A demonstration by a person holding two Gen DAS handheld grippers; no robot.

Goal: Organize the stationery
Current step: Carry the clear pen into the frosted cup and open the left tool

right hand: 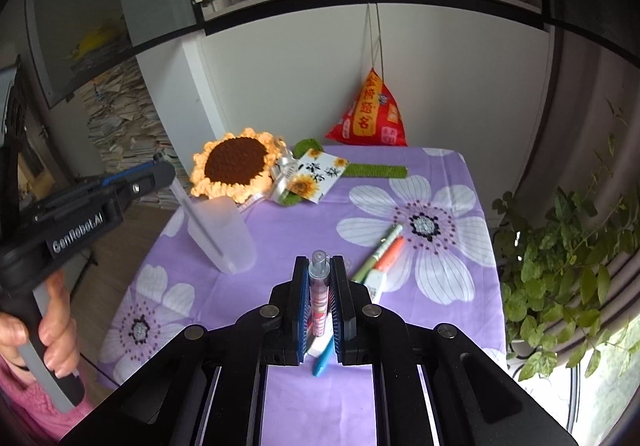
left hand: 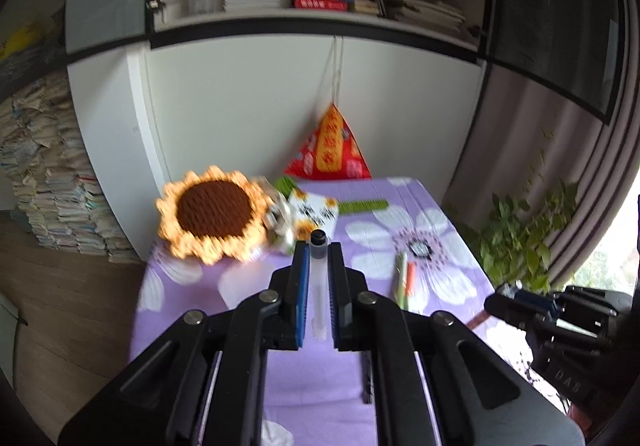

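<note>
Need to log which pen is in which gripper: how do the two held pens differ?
The clear pen in the left hand-held gripper is see-through with a black cap. The pink pen in the right hand-held gripper has a pink patterned barrel and a grey top. Both are clamped lengthwise, tips projecting past the fingers.

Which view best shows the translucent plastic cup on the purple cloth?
The right wrist view: the translucent plastic cup stands whole and sharp, left of the right gripper. The left wrist view shows only a pale blur.
</note>
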